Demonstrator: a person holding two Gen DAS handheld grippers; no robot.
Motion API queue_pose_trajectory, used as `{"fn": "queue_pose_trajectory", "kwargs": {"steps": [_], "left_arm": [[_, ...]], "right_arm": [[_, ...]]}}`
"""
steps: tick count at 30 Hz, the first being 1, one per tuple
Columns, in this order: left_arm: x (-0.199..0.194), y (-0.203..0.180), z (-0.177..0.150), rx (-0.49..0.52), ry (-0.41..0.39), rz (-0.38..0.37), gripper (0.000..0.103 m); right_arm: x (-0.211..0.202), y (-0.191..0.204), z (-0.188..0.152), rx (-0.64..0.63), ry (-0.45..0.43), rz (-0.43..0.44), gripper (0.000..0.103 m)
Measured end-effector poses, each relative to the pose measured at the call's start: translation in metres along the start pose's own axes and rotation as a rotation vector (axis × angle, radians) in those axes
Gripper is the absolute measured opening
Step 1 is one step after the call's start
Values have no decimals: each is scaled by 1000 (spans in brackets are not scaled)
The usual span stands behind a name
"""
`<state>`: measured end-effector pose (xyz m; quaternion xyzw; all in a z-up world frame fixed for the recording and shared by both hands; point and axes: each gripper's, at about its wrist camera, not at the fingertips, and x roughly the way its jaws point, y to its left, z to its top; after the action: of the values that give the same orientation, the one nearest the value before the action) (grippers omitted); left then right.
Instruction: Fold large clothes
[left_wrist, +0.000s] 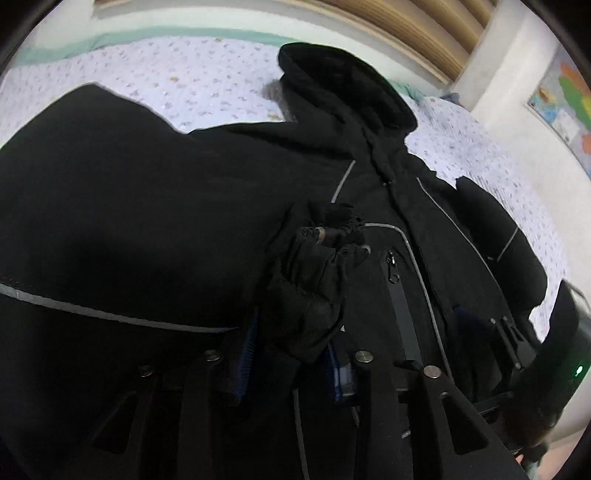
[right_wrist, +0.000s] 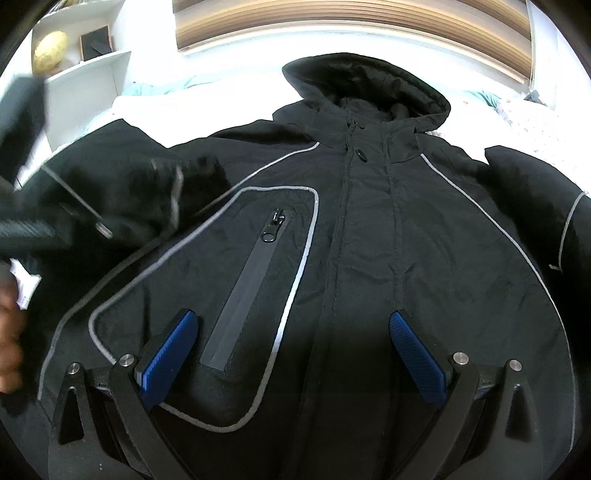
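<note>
A black hooded jacket (right_wrist: 369, 229) with grey piping and a zipped chest pocket (right_wrist: 251, 280) lies face up on the bed, hood (right_wrist: 365, 85) towards the far wall. My left gripper (left_wrist: 291, 354) is shut on the jacket's left sleeve cuff (left_wrist: 314, 280) and holds the sleeve (left_wrist: 129, 206) over the chest. It shows blurred at the left of the right wrist view (right_wrist: 85, 218). My right gripper (right_wrist: 291, 350) is open and empty, hovering low over the jacket's front. Its blue pads (right_wrist: 170, 354) stand wide apart.
The bed has a pale patterned cover (left_wrist: 192, 77) and a teal edge (left_wrist: 88, 40). A wooden headboard (right_wrist: 351, 26) runs along the back. White shelves (right_wrist: 85, 70) stand at the left, and a coloured map (left_wrist: 565, 99) hangs on the right wall.
</note>
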<state>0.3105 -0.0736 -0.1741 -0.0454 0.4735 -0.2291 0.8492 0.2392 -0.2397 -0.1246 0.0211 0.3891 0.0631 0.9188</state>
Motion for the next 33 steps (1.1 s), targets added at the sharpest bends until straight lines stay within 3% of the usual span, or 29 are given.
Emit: {"fn": "queue_pose_trajectory", "kwargs": {"steps": [2,5,9,10,13,15,20,25,26,27,28,30,33], "left_arm": [[-6,-7,-1,11,11,-49,62],[-17,-11,-2,-19,40,-75,64],[-65,-6,-1,-92,33,-277,64],[-81,-6,-4,-100,21,-325,64],[-130,5,-8,-93,-63,-359,65],[-161,16,-13,-83,-131,-324,67],[-199,44,-24,-87,-213,-99,69],[-199,75,-36,-159,-223,-68,69],[-200,84,-41,-176,-224,-60,69],[-197,87,-41,-187,-220,-49,69],[-195,91,-41,-196,-212,-35,69],[-192,96,-39,-200,-198,-12,68],[-190,95,-33,-175,-199,2,68]], "right_arm": [[1,0,0,2,1,2,103],[1,1,0,-2,7,-4,103],[-1,4,1,-7,26,-28,103],[-2,3,3,-4,32,-32,103],[-12,-2,10,50,60,32,103],[-22,-8,20,152,80,151,101],[-19,-1,49,318,144,345,94],[7,25,68,309,185,324,91],[20,31,68,331,218,359,83],[28,36,68,339,240,378,66],[39,44,68,333,268,380,59],[41,56,71,294,246,329,44],[18,58,79,250,175,303,36]]}}
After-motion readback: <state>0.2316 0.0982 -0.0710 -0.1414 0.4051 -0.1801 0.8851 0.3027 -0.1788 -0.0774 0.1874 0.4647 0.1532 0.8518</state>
